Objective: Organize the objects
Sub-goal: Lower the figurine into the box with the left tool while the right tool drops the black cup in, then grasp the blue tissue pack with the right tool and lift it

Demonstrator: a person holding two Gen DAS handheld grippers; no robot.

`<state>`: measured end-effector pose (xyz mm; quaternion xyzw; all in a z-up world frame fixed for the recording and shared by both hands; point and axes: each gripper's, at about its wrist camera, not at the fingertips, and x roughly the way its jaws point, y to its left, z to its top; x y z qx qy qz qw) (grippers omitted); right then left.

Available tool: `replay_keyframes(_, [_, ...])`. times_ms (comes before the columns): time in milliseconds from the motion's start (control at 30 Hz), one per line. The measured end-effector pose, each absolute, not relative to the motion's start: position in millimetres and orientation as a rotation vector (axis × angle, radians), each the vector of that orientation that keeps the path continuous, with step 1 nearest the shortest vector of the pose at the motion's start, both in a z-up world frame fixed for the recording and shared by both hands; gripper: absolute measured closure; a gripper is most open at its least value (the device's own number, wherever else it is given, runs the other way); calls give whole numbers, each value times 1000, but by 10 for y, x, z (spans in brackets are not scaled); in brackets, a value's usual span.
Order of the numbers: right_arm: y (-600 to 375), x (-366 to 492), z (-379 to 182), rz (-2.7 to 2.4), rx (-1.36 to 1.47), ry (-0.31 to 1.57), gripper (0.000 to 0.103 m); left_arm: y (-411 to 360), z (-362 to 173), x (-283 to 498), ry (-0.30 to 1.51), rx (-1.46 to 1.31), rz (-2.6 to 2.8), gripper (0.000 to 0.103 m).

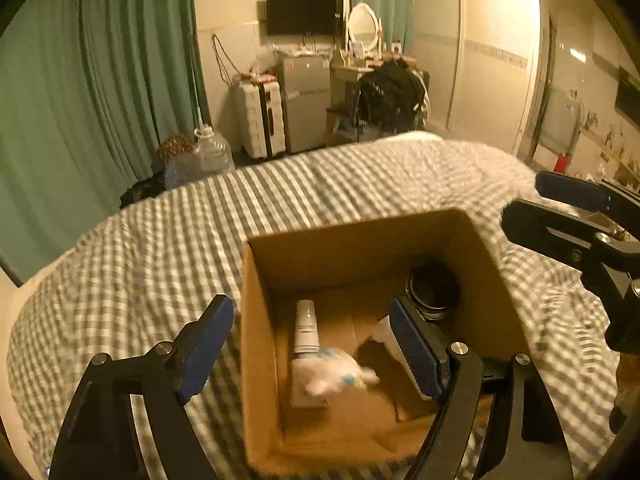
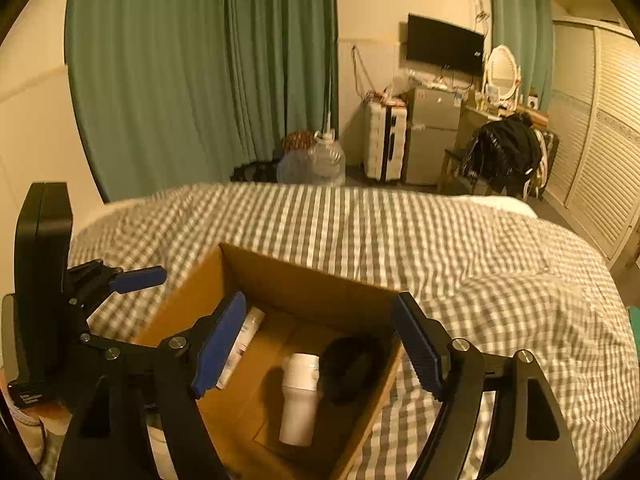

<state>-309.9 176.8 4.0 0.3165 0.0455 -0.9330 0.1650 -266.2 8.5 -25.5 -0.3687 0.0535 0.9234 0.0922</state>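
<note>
An open cardboard box [image 1: 256, 320] sits on a checked bedspread [image 1: 132, 264]. In the left wrist view it holds a white tube [image 1: 306, 326], a blurred white crumpled packet [image 1: 336, 370] in mid-air or just landed, and a round black object [image 1: 434, 286]. My left gripper [image 1: 312, 352] is open and empty above the box. In the right wrist view the box [image 2: 304, 280] holds a white bottle [image 2: 300, 396], the tube [image 2: 244, 340] and the black object [image 2: 352, 364]. My right gripper [image 2: 320, 344] is open and empty over the box. The left gripper [image 2: 136, 280] shows at the left.
The bed [image 2: 440, 240] fills the foreground. Beyond it stand green curtains [image 2: 200, 72], a water jug [image 2: 320, 160], a white suitcase [image 2: 384, 144], a small fridge [image 2: 434, 132], a chair with dark clothes [image 2: 504, 152] and a wardrobe [image 2: 600, 140].
</note>
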Motion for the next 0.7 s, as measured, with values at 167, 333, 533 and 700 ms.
replay_keyframes(167, [1829, -2665, 526, -2699, 831, 170, 24, -11, 270, -2210, 186, -1009, 2806, 18])
replay_keyframes(333, [1781, -2025, 1028, -2723, 717, 232, 21, -96, 629, -1719, 232, -931, 2858, 4])
replay_keyframes(533, [1661, -1467, 1274, -2705, 669, 285, 21, -277, 688, -1212, 234, -962, 2880, 3])
replay_keyframes(700, [1566, -1074, 1197, -2680, 692, 323, 16, -459, 505, -847, 183, -992, 2921, 3])
